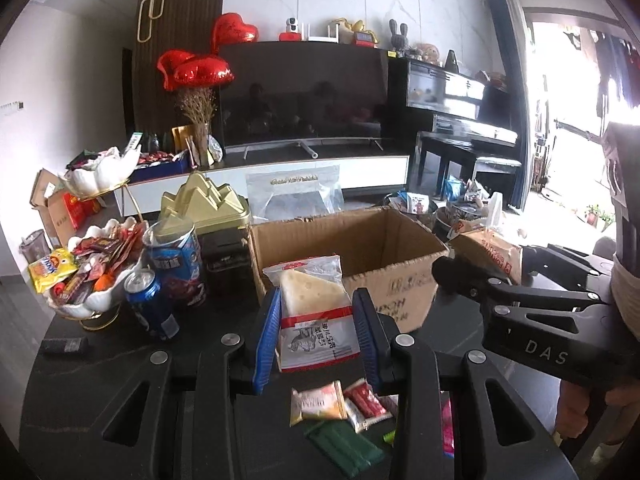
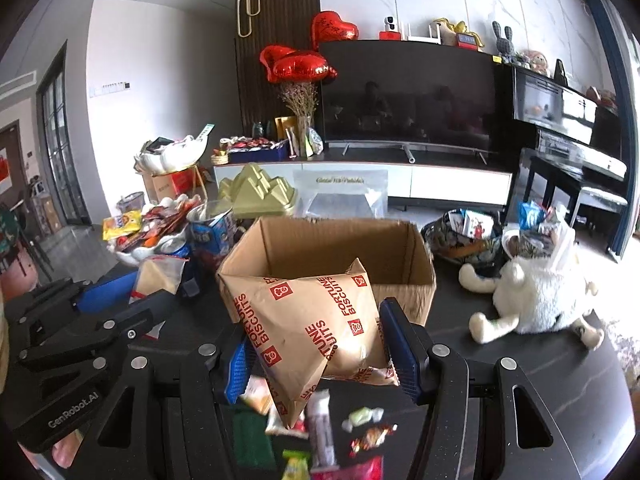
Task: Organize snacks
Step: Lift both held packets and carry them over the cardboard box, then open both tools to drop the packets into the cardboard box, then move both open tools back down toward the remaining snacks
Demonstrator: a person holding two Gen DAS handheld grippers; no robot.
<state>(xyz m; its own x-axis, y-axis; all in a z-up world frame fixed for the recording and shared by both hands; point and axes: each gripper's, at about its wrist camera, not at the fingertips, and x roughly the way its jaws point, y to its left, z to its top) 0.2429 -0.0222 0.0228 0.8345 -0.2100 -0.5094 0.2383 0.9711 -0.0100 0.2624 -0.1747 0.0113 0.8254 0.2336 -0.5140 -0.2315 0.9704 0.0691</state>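
My left gripper (image 1: 316, 320) is shut on a clear packet with a pale wedge-shaped cake (image 1: 312, 308) and holds it above the dark table, just in front of the open cardboard box (image 1: 400, 276). My right gripper (image 2: 320, 344) is shut on a tan Fortune Biscuits bag (image 2: 308, 320) and holds it in front of the same box (image 2: 404, 296). The biscuit bag (image 1: 490, 250) and right gripper also show at the right of the left wrist view. Small wrapped snacks (image 1: 340, 404) lie on the table below both grippers (image 2: 364, 428).
A white dish of snacks (image 1: 100, 268), a blue can (image 1: 150, 304) and a blue tube (image 1: 176, 256) stand left of the box. A gold mountain-shaped tin (image 1: 204, 204) is behind. A white plush toy (image 2: 536, 300) lies right of the box, with a patterned basket (image 2: 460, 236) behind it.
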